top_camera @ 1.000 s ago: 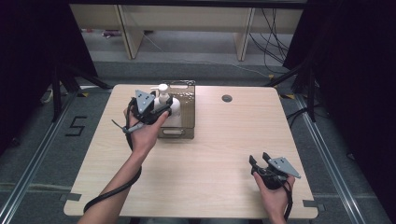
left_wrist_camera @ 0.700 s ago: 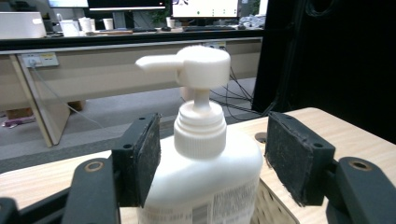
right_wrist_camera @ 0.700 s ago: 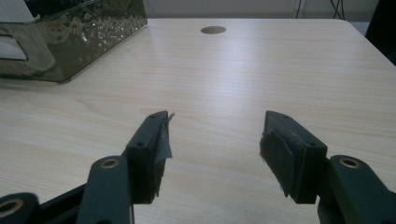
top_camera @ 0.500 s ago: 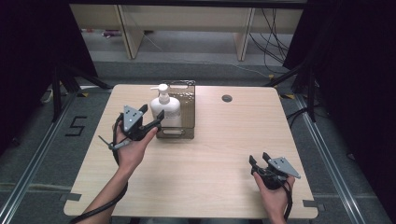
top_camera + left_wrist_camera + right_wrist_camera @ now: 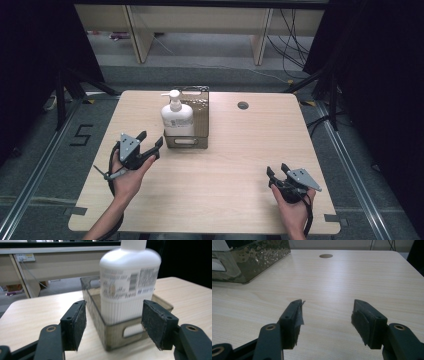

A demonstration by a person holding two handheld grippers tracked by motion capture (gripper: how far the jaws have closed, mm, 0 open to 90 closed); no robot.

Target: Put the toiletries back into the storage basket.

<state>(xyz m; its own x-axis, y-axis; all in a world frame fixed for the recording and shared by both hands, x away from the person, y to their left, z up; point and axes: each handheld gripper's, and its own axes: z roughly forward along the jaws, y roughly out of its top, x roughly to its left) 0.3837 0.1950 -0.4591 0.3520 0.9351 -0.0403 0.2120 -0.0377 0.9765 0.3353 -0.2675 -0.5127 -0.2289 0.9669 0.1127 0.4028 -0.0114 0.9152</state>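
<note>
A white pump bottle (image 5: pixel 176 118) stands upright in the near left end of a smoky translucent bin (image 5: pixel 196 131) at the table's back middle. In the left gripper view the bottle (image 5: pixel 130 285) rises inside the bin (image 5: pixel 117 332) just beyond my jaws. My left gripper (image 5: pixel 149 142) is open and empty, held a little left of and nearer than the bin. Its pads (image 5: pixel 80 323) frame the bottle without touching it. My right gripper (image 5: pixel 277 172) is open and empty near the table's front right, low over bare wood (image 5: pixel 327 322).
A round cable hole (image 5: pixel 243 105) lies in the tabletop (image 5: pixel 220 170) right of the bin. The bin's corner (image 5: pixel 254 260) shows at the upper left of the right gripper view. Shelving legs and cables stand on the floor beyond the table's far edge.
My left gripper let go of the bottle, which now stands in the bin, and drew back toward the near left with its jaws open. The right gripper has stayed put.
</note>
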